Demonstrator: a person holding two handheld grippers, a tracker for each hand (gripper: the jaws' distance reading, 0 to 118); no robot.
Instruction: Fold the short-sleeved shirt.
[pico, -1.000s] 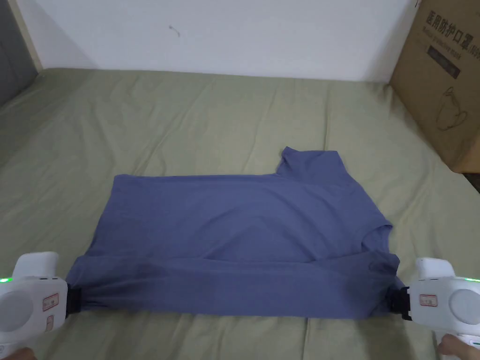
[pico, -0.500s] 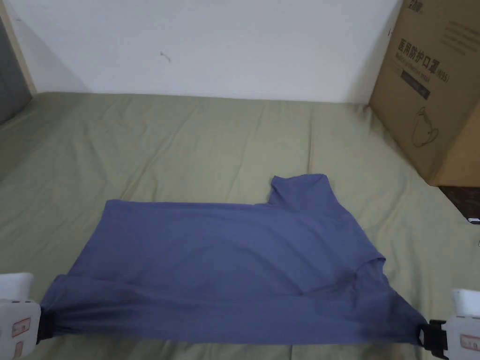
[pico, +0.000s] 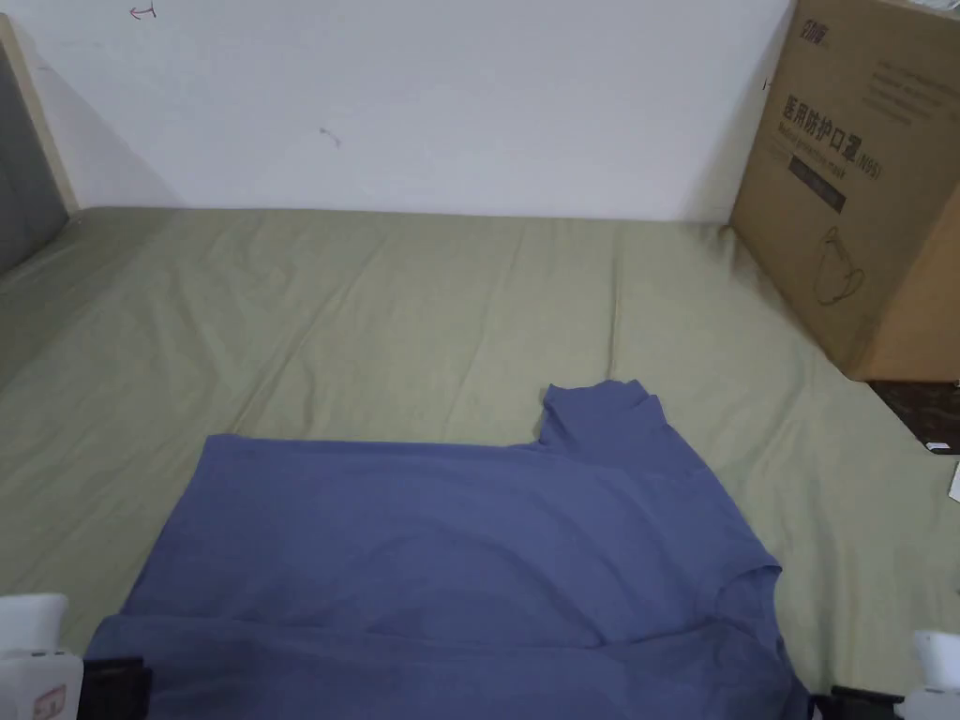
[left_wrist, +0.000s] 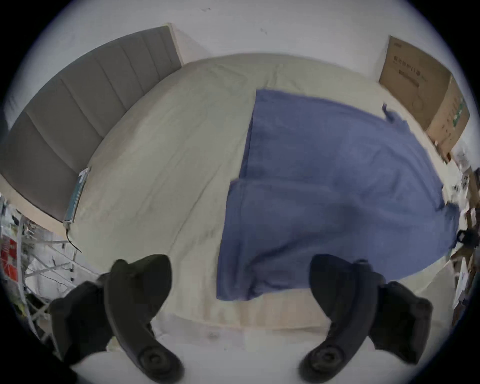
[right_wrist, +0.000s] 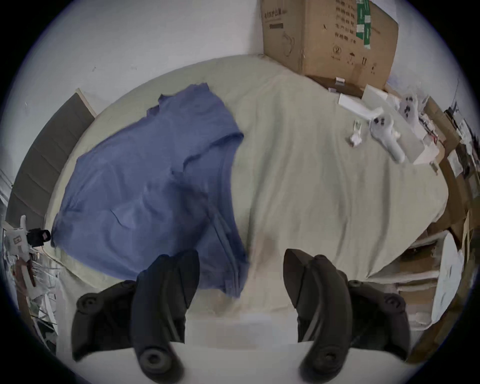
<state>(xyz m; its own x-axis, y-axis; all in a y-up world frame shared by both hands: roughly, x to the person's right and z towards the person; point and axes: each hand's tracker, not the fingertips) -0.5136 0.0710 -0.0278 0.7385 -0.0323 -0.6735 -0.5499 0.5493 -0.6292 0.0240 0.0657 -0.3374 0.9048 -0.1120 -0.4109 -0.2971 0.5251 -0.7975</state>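
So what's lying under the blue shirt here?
The shirt lies flat on the green bedsheet, its near strip folded over the body. Only sheet shows around its edges; whatever is directly beneath the fabric is covered and cannot be seen.

An olive-green bed sheet (pico: 375, 309) covers the bed, with a printed cardboard box (pico: 858, 178) far ahead-right of the right tool, a grey padded headboard (left_wrist: 78, 109) left, and a white wall (pico: 422, 94) behind.
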